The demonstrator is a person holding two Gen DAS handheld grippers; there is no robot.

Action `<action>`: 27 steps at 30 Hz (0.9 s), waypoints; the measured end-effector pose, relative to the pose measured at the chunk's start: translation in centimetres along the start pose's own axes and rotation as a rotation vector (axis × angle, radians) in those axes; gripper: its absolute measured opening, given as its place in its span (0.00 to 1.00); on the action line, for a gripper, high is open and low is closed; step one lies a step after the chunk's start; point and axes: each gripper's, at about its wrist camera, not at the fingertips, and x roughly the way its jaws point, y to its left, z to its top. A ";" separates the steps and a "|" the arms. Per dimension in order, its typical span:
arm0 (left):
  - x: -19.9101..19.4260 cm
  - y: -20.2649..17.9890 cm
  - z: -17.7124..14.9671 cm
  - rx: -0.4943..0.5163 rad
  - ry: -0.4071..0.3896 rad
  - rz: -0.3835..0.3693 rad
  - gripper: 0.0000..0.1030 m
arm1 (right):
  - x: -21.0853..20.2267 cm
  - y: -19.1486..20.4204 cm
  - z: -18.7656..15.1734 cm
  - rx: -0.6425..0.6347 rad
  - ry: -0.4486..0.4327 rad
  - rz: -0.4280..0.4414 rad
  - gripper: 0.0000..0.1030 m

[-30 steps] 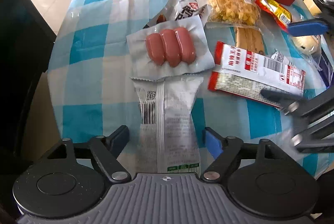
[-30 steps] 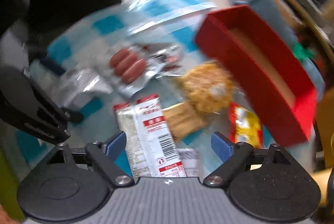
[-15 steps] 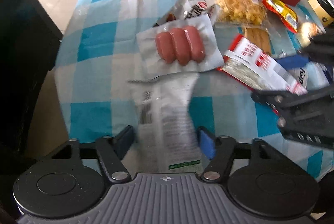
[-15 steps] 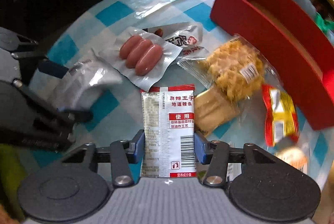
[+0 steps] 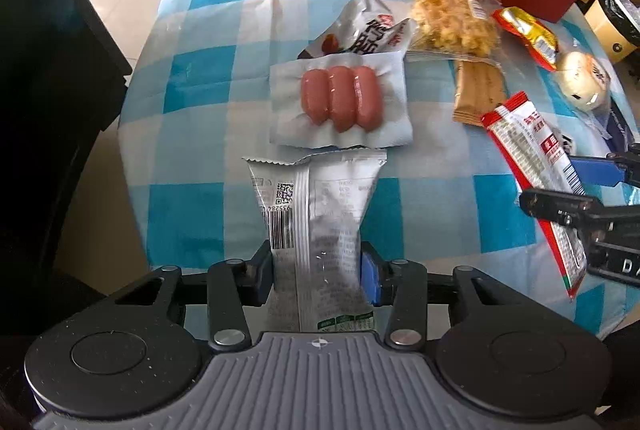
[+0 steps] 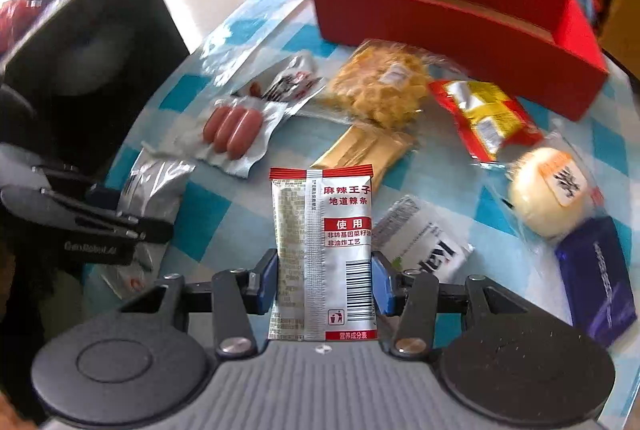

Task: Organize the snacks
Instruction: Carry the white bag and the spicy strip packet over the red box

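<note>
My left gripper (image 5: 318, 276) is shut on a silver snack packet (image 5: 316, 213) with a barcode, over the near edge of the checked table. My right gripper (image 6: 324, 284) is shut on a red-and-white spicy strip packet (image 6: 324, 242) and holds it above the table; it also shows in the left wrist view (image 5: 536, 165). A red open box (image 6: 452, 17) stands at the far side. Loose snacks lie between: a sausage pack (image 5: 340, 101), a yellow crispy snack bag (image 6: 380, 85), a red-yellow packet (image 6: 484, 117) and a round bun (image 6: 548, 189).
A blue-and-white checked cloth (image 5: 224, 77) covers the table. A tan cracker pack (image 6: 360, 149), a white packet (image 6: 424, 242) and a dark blue packet (image 6: 600, 278) lie near the right gripper. A dark cabinet (image 5: 48, 69) stands left of the table.
Both grippers have closed on their packets. The right one has lifted the red-and-white packet off the table. The left one has squeezed the silver packet.
</note>
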 end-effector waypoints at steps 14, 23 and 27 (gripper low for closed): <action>-3.0 -3.2 3.6 0.074 -0.105 -0.123 0.49 | -3.1 -2.1 0.6 0.123 -0.108 -0.045 0.44; -4.1 -6.0 9.3 0.126 -0.219 -0.120 0.49 | -4.1 -4.6 4.6 0.169 -0.187 -0.095 0.44; -4.4 -6.6 12.1 0.123 -0.252 -0.121 0.49 | -4.3 -5.8 6.6 0.187 -0.219 -0.125 0.44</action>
